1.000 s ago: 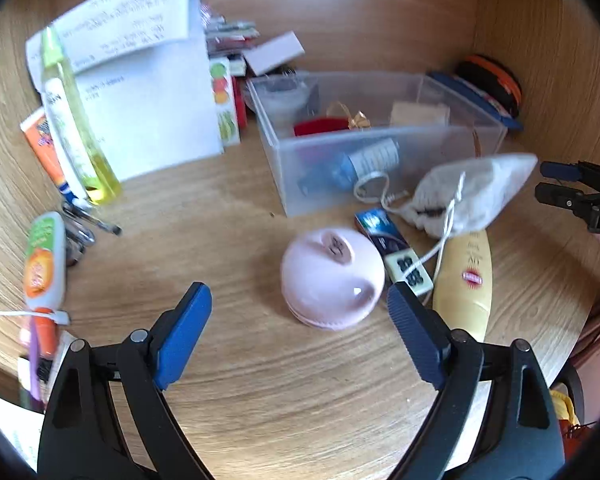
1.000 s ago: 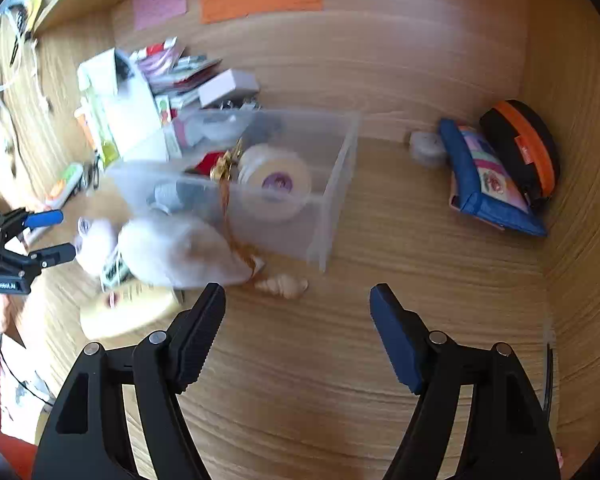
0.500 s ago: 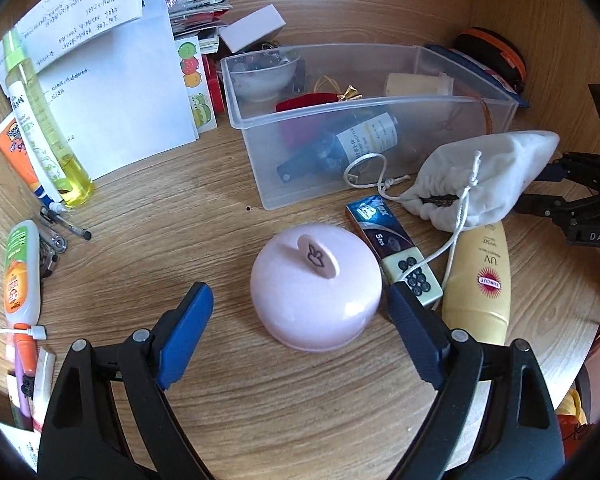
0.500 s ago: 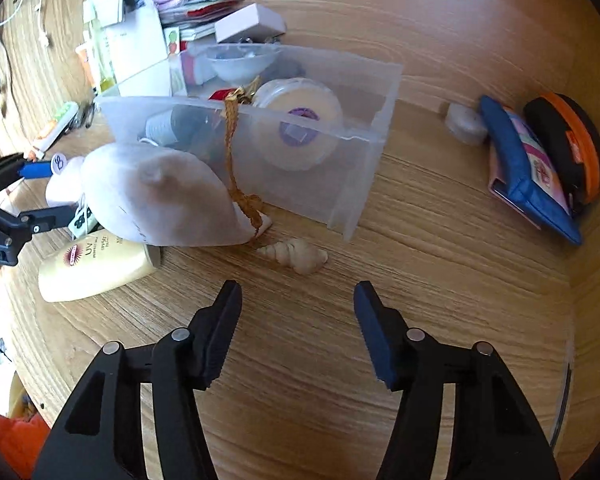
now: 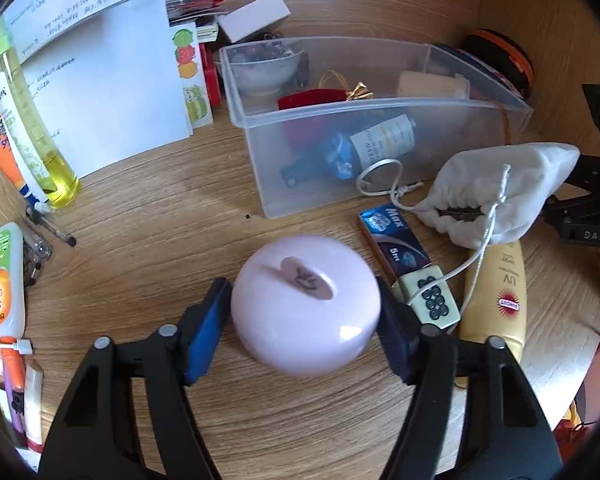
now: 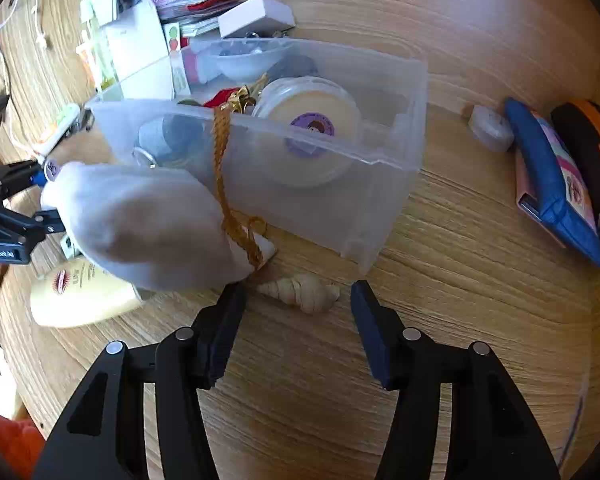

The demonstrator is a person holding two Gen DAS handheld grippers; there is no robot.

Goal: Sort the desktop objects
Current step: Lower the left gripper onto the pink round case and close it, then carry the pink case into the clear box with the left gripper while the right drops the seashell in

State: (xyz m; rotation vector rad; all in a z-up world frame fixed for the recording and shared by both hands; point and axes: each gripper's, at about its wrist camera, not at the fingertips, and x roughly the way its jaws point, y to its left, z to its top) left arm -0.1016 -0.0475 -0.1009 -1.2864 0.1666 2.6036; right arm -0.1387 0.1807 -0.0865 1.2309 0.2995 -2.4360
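My left gripper (image 5: 304,320) is shut on a pink round case (image 5: 306,306), its blue pads touching both sides of the case on the wooden desk. My right gripper (image 6: 296,316) is open, its fingers on either side of a small beige spiral seashell (image 6: 300,291) lying on the desk in front of a clear plastic bin (image 6: 380,184). The bin (image 5: 260,148) holds a bottle, a bowl, a red item and a round tub. A white drawstring pouch (image 5: 500,196) lies beside it and also shows in the right wrist view (image 6: 140,224).
A yellow sunscreen tube (image 5: 500,300), a blue gum pack (image 5: 396,240) and a mahjong tile (image 5: 436,300) lie right of the pink case. Papers (image 5: 100,80), a yellow bottle (image 5: 32,128) and tubes crowd the left. A blue pouch (image 6: 556,184) and black-orange case (image 6: 596,152) sit far right.
My left gripper moved forward and closed on the pink case. My right gripper moved in and lower, narrowing around the seashell.
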